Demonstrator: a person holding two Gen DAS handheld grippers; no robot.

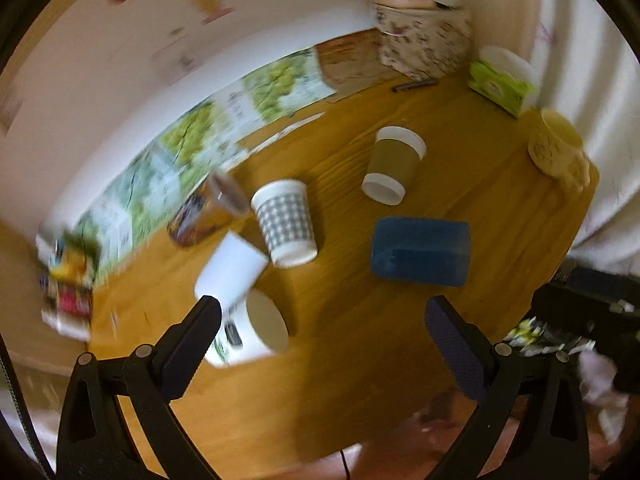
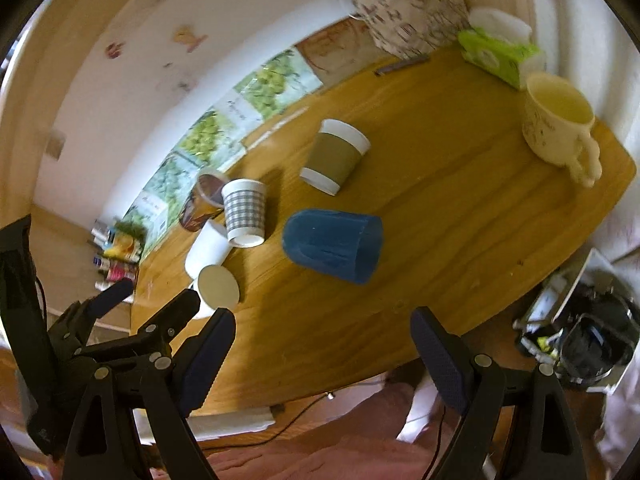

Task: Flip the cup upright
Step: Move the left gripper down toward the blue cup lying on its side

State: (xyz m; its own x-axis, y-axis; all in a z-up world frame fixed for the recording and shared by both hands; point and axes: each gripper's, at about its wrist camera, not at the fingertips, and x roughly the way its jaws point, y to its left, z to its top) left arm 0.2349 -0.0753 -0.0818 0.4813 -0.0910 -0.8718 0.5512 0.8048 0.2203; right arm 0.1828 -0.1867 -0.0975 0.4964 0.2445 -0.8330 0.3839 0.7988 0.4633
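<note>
Oddly, only right wrist view shows blue cup's [image 2: 332, 244] open mouth, turned toward lower right, rounded base toward left; left wrist view shows same blue cup [image 1: 420, 252] as plain blurred side, mouth hidden; cup on its side mid table [image 2: 460, 208], long axis level, running left to right; checked cup [image 2: 244, 214] just left of it; left tongs [image 1: 320, 328] spread wide, gripping nothing; right tongs [image 2: 322, 338] likewise spread, bare, hanging near table's near edge.
</note>
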